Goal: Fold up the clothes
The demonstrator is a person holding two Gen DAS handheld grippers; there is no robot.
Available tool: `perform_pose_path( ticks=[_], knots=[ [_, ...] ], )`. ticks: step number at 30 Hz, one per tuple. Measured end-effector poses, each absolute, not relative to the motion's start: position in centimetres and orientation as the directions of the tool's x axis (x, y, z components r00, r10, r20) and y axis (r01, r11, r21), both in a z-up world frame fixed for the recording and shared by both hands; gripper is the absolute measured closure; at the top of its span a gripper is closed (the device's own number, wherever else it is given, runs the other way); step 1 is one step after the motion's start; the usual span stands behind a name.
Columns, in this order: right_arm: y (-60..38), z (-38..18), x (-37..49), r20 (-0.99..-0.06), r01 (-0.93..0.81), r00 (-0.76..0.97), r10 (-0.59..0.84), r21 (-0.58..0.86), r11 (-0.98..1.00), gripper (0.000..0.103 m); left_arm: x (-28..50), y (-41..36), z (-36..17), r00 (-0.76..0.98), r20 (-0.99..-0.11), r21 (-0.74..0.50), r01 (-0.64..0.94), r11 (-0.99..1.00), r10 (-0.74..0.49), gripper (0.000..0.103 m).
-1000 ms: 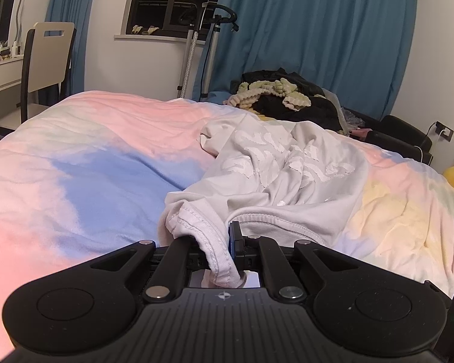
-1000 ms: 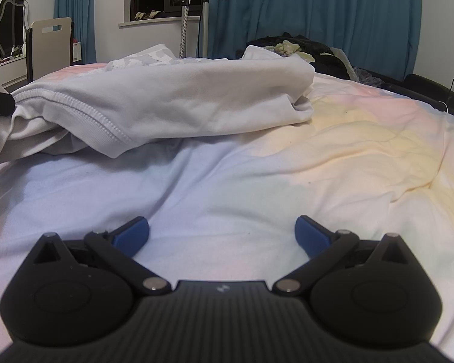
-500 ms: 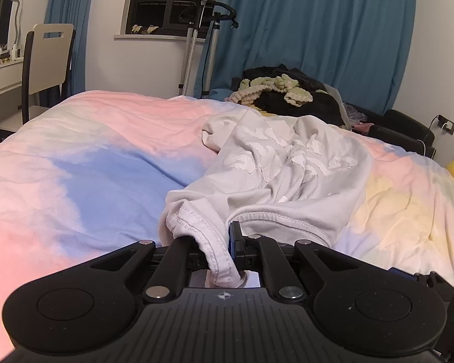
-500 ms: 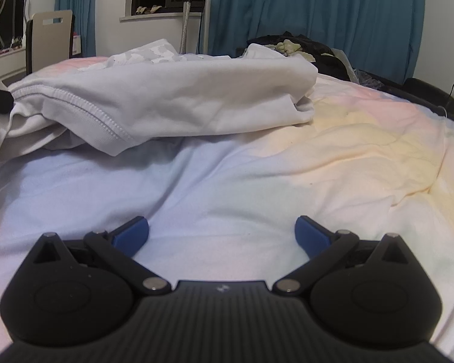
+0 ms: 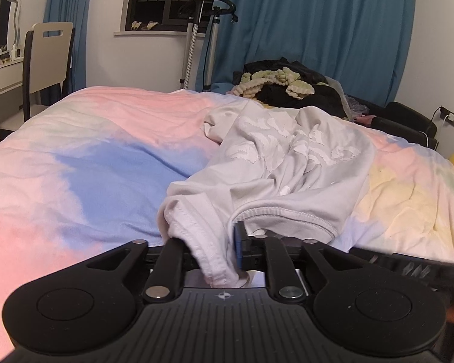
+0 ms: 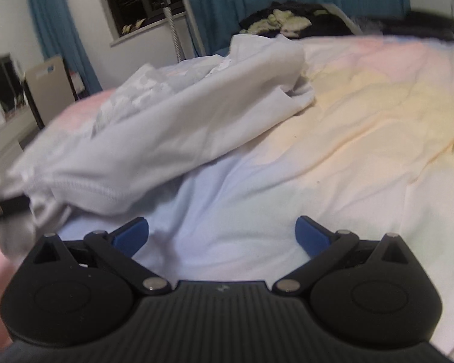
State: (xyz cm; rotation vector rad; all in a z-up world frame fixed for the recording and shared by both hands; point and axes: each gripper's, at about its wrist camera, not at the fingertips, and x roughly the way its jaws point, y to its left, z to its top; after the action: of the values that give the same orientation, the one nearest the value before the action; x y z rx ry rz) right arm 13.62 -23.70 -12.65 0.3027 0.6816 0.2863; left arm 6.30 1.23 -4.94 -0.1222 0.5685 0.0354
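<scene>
Now the crumpled pale grey cotton T-shirt with a white printed front (image 5: pixel 290 163) is lying bunched across the middle of the pastel tie-dye bed cover (image 5: pixel 100 163), its stitched hem trailing into the left gripper (image 5: pixel 215 251). That gripper's fingers are easing apart where a moment ago they were clamped tight on the hem; the cloth is still hanging between them, so the release is only beginning. The right gripper (image 6: pixel 221 236) is tilting and lifting slightly from its earlier pose, its blue-padded fingers (image 6: pixel 310 236) standing wide apart and empty over bare cover, just beside the shirt's near edge (image 6: pixel 84 193). Judging by this, the shirt is about to be re-gripped for spreading flat. Open bedding is stretching left and right of the shirt; a dark pile of clothes (image 5: pixel 287 87) is crowding the far edge.
</scene>
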Motion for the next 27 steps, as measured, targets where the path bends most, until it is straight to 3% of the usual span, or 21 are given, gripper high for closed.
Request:
perform_pose_path(
  ticks=[2,7,11,14,19,23,25,26,27],
  knots=[
    [-24.4,-12.0,13.3,-0.531,-0.161,0.754,0.386,0.421,0.893,0.0,6.1,1.2,-4.9,0.835,-0.55,-0.099,-0.078,0.992,0.011,0.054],
    [-24.9,-10.0,12.2,-0.417,-0.255,0.777,0.472,0.478,0.841,0.0,5.2,1.5,-4.4,0.82,-0.572,-0.106,-0.071,0.992,-0.003,0.041],
    [-23.3,-8.4,11.8,-0.38,-0.368,0.766,0.519,0.402,0.838,0.0,3.8,1.4,-3.9,0.817,-0.577,-0.095,-0.056,0.994,-0.009,0.027],
    [-22.3,-8.0,12.1,-0.381,-0.432,0.746,0.547,0.35,0.832,0.0,2.7,1.3,-3.4,0.824,-0.566,-0.073,-0.053,0.996,0.003,0.02],
    [-21.0,-9.8,13.5,-0.438,-0.487,0.694,0.571,0.298,0.821,0.003,1.2,2.7,-2.1,0.861,-0.508,-0.126,-0.096,0.987,0.019,0.016],
    [-19.1,-10.9,13.9,-0.48,-0.54,0.665,0.572,0.219,0.813,0.029,1.3,3.9,-1.6,0.879,-0.477,-0.194,-0.127,0.973,0.019,0.015],
    [-17.8,-11.6,13.9,-0.51,-0.56,0.655,0.557,0.167,0.811,0.036,1.7,3.8,-1.6,0.883,-0.469,-0.194,-0.123,0.973,0.018,0.016],
    [-17.3,-11.9,13.9,-0.523,-0.56,0.66,0.539,0.136,0.817,0.046,1.9,3.6,-1.6,0.885,-0.465,-0.186,-0.115,0.976,0.016,0.016],
    [-16.9,-12.2,13.9,-0.531,-0.555,0.669,0.52,0.108,0.825,0.064,2.1,3.4,-1.7,0.888,-0.46,-0.174,-0.1,0.98,0.009,0.016]
  ],
)
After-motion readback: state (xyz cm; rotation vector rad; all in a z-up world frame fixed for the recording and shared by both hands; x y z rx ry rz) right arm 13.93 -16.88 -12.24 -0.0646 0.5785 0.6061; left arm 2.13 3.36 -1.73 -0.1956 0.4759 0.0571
